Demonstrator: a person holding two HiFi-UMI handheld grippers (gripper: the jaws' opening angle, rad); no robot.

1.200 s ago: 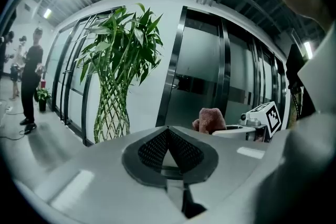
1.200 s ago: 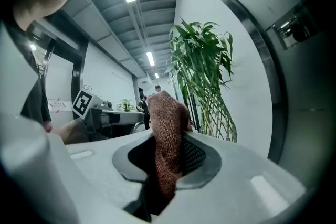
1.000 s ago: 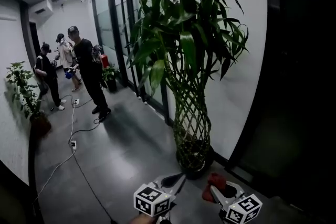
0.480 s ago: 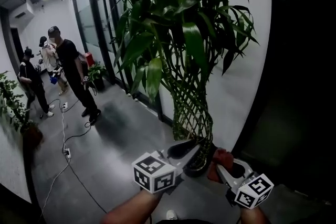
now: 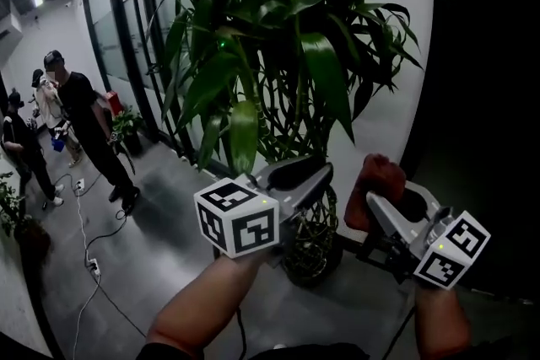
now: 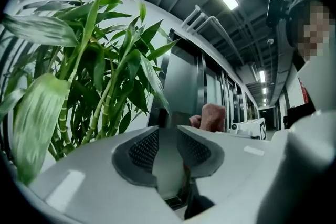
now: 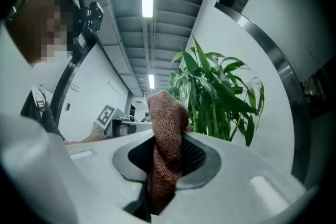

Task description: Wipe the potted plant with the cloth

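The potted plant (image 5: 278, 38) stands before a white wall, with long green leaves over braided stems and a dark pot (image 5: 310, 259). My left gripper (image 5: 319, 178) is raised in front of the stems, just below the leaves. Its jaws are opening and nothing is between them. In the left gripper view the leaves (image 6: 94, 76) fill the left side, beyond the gripper (image 6: 168, 150). My right gripper (image 5: 374, 202) is beside it at the right, shut on a reddish-brown cloth (image 5: 381, 177). The cloth (image 7: 167, 149) sticks up from between the jaws, with the plant (image 7: 215, 92) beyond it.
Several people (image 5: 80, 110) stand down the corridor at the left, by a glass wall (image 5: 126, 29). A cable (image 5: 84, 259) runs along the grey floor. A small plant (image 5: 17, 219) stands at the left edge. A dark door panel (image 5: 481, 97) is right of the plant.
Both grippers have risen from near the floor up to the plant's stems, just under its leaves. The left jaws have parted. The plant now looms closer in the head view.
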